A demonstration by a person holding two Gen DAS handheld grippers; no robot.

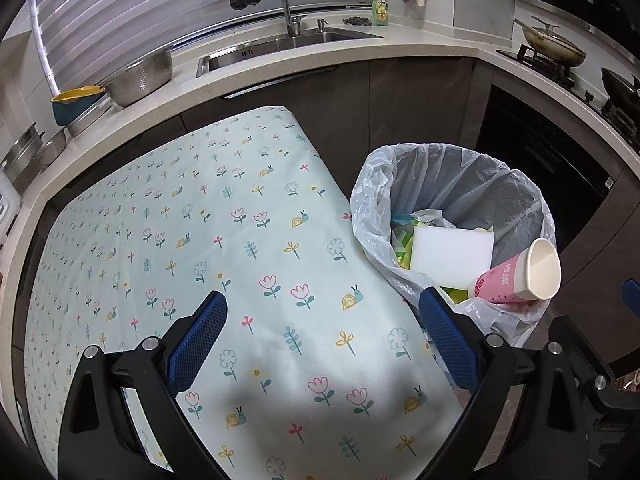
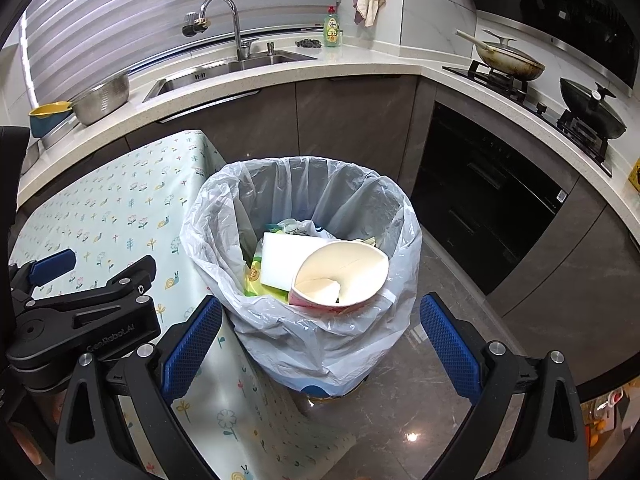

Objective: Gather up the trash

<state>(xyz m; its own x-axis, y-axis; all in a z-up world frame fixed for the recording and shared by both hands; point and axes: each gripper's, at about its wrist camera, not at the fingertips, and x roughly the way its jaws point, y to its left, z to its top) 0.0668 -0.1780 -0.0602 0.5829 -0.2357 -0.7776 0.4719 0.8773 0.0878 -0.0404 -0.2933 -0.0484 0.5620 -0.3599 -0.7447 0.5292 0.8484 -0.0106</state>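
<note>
A trash bin lined with a clear plastic bag [image 2: 332,184] stands on the floor beside the table; it also shows in the left wrist view [image 1: 472,176]. Inside lie a white sponge block [image 1: 450,254], a pink paper cup [image 1: 520,276] on its side and some yellow-green wrappers [image 2: 256,280]. The cup [image 2: 344,276] and the block [image 2: 288,256] show in the right wrist view too. My left gripper [image 1: 320,340] is open and empty over the flowered tablecloth [image 1: 208,240]. My right gripper [image 2: 320,340] is open and empty just above the bin's near rim.
The table's right edge runs beside the bin. A kitchen counter with a sink [image 1: 288,44], a steel colander [image 1: 140,76] and a yellow-blue bowl [image 1: 76,104] lies behind. A stove with pans [image 2: 516,64] and a dark oven [image 2: 492,216] stand to the right. The left gripper's body [image 2: 80,312] sits left of my right gripper.
</note>
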